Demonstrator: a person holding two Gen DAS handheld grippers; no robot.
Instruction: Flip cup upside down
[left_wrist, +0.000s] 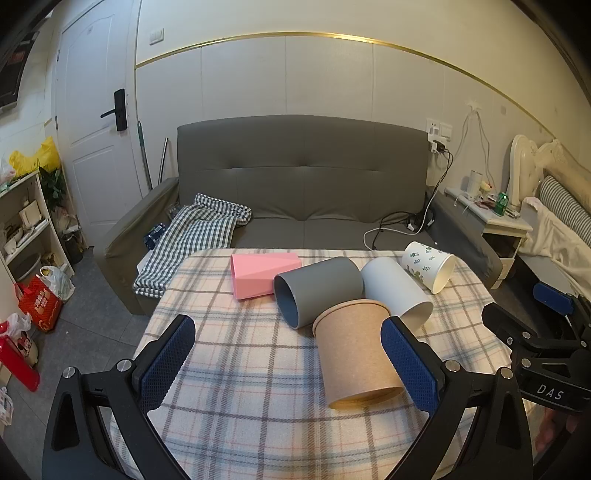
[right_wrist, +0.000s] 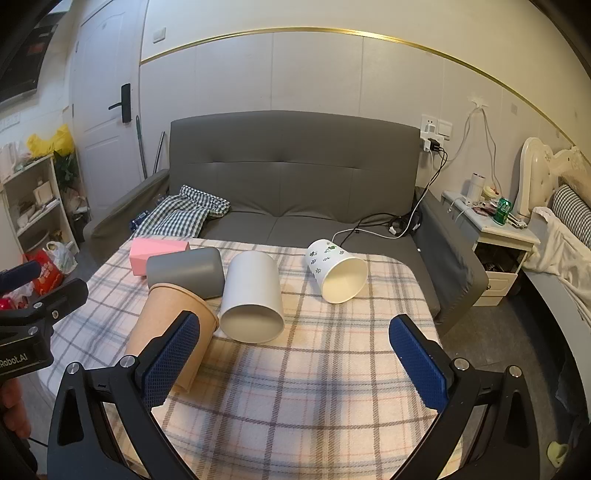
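Note:
Several cups lie on their sides on the plaid tablecloth (left_wrist: 236, 369): a brown paper cup (left_wrist: 354, 354) (right_wrist: 173, 332), a dark grey cup (left_wrist: 317, 291) (right_wrist: 184, 271), a white cup (left_wrist: 397, 291) (right_wrist: 253, 295), a leaf-patterned paper cup (left_wrist: 430, 266) (right_wrist: 336, 271) and a pink faceted cup (left_wrist: 262, 273) (right_wrist: 155, 253). My left gripper (left_wrist: 288, 362) is open, its right pad (left_wrist: 408, 362) beside the brown cup, which lies between the fingers. My right gripper (right_wrist: 295, 362) is open and empty, in front of the white cup.
A grey sofa (left_wrist: 303, 184) with a checked cloth (left_wrist: 195, 229) and cables stands behind the table. A nightstand (right_wrist: 495, 236) and bed are at the right. A shelf (left_wrist: 26, 221), bags and a door are at the left.

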